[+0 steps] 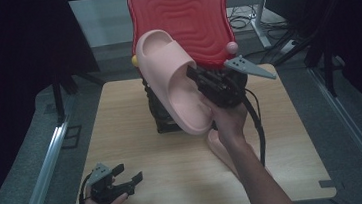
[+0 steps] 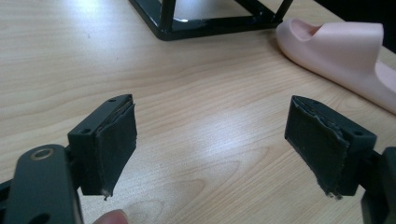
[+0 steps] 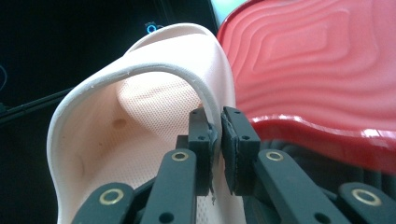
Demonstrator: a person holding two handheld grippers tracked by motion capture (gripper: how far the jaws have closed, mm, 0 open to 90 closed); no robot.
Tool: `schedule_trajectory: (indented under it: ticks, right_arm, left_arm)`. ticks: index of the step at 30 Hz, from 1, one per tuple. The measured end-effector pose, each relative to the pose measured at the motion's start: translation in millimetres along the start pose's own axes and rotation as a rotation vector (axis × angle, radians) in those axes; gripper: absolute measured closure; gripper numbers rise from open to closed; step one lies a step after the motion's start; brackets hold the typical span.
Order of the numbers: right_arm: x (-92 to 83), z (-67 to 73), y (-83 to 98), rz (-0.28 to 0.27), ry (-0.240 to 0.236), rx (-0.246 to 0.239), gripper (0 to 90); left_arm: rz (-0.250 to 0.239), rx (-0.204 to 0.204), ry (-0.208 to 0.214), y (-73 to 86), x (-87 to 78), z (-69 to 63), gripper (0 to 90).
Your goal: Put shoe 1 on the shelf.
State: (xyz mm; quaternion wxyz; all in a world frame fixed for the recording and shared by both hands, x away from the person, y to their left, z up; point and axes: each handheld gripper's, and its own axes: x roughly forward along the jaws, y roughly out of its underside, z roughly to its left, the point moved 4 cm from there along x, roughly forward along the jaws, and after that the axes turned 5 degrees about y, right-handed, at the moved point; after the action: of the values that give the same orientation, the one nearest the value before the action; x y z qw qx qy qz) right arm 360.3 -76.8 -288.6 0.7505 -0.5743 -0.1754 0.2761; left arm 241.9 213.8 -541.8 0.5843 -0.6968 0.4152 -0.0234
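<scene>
A pink slipper (image 1: 169,78) hangs tilted in the air above the table, in front of a red ribbed tray (image 1: 181,16). My right gripper (image 1: 194,76) is shut on its side wall. In the right gripper view the two pads (image 3: 217,149) pinch the slipper's rim (image 3: 154,107), with the red tray (image 3: 317,65) just behind. A second pink slipper (image 1: 221,151) lies on the table under the right forearm, and it lies at the upper right in the left gripper view (image 2: 341,51). My left gripper (image 1: 129,172) rests at the table's near left corner, open (image 2: 210,144), nothing between its pads.
The red tray stands upright on a black frame stand (image 1: 162,114) at the middle back of the wooden table (image 1: 283,137); the stand's base (image 2: 205,25) lies ahead of the left gripper. A small pink ball (image 1: 232,47) sits at the tray's right edge. Dark floor and rails surround the table.
</scene>
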Motion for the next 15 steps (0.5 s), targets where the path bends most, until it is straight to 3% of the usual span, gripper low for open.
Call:
schedule_trajectory:
  ticks: [5, 11, 15]
  right_arm:
    - [18.9, 5.1, -17.7, -0.011, 0.026, 0.001, 81.9]
    - [50.1, 3.2, -46.4, -0.039, 0.090, 0.042, 81.5]
    - [72.8, 4.3, -63.4, -0.055, 0.132, 0.018, 81.3]
  left_arm:
    - [-0.006, -0.001, 0.000, -1.2, -3.3, 0.5, 17.0]
    - [-0.011, -0.001, 0.000, -1.3, -5.9, -0.3, 17.0]
    - [-0.026, -0.004, -0.002, -3.1, -9.4, 0.7, 17.0]
